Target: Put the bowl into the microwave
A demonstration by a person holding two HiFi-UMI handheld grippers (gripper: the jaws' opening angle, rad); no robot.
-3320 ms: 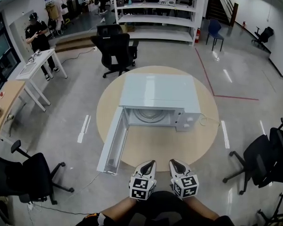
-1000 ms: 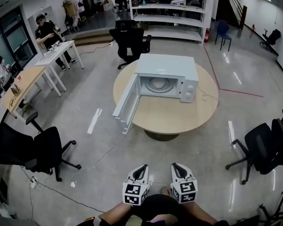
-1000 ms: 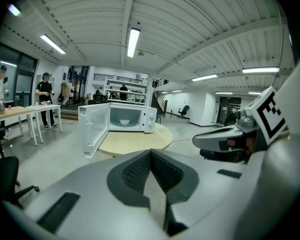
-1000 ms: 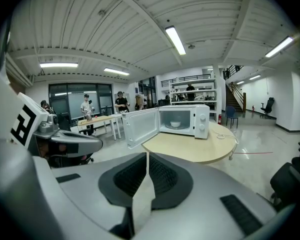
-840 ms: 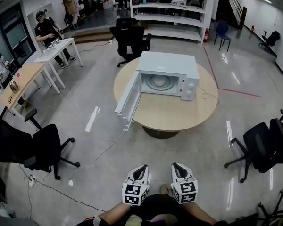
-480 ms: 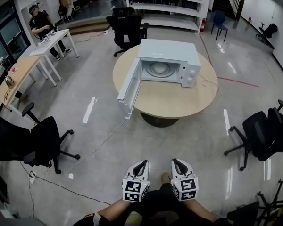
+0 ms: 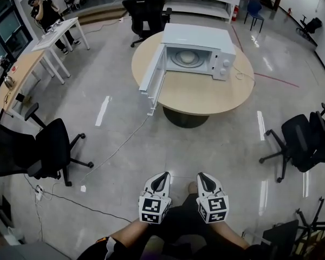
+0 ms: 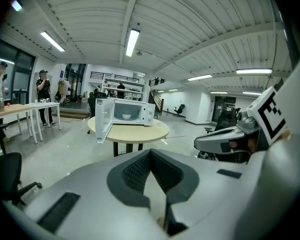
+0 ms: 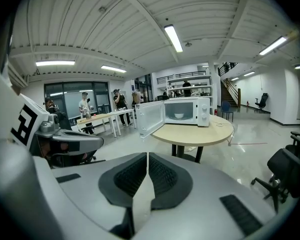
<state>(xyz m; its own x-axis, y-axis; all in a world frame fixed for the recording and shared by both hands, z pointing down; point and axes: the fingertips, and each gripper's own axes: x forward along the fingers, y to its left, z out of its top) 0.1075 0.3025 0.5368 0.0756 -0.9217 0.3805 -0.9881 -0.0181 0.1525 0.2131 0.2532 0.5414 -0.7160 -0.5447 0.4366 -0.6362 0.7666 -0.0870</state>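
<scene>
Head view, looking steeply down: the left gripper and right gripper are held side by side close to the person's body, over bare floor and well apart from the round table. On that table stands a white microwave with its door swung wide open to the left, and the pale bowl sits inside the cavity. Left gripper view: its dark ribbed fingers are pressed together with nothing between them; far off, the bowl shows small inside the open microwave. Right gripper view: its fingers are likewise pressed together and empty, and the bowl is again visible inside. Judging from this, the placing looks done and neither gripper has anything to carry. If the door is to be shut, it would be best to walk up to the table first, come at the door from its outer side, and push near its free edge with closed fingers, gently, so the microwave does not slide on the table.
</scene>
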